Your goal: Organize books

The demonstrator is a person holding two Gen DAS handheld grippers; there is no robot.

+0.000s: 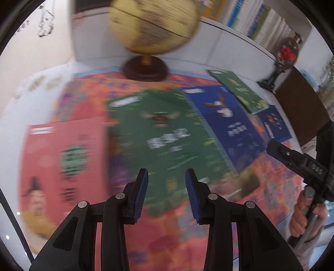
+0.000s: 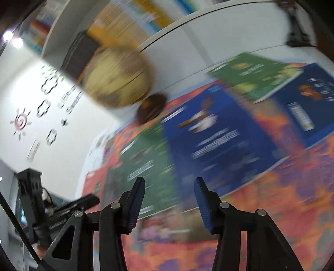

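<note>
Several books lie flat on a cloth with an orange and purple pattern (image 1: pixel 183 241). In the left wrist view a red book (image 1: pixel 62 162) is on the left, a large green book (image 1: pixel 162 133) in the middle and a blue book (image 1: pixel 227 123) to its right. A smaller green book (image 1: pixel 238 91) and a small blue book (image 1: pixel 275 125) lie behind those. My left gripper (image 1: pixel 167 175) hovers open over the large green book's near edge, holding nothing. My right gripper (image 2: pixel 170 183) is open above the seam between the green book (image 2: pixel 146 162) and the blue book (image 2: pixel 219 141). Both views are motion-blurred.
A yellow globe (image 1: pixel 154 25) on a dark round base (image 1: pixel 145 68) stands behind the books. A white shelf of upright books (image 1: pixel 256 18) runs along the back. A dark ornament on a stand (image 1: pixel 286 56) is at the back right. A hand (image 1: pixel 306 214) holds the right tool's black body (image 1: pixel 302 164).
</note>
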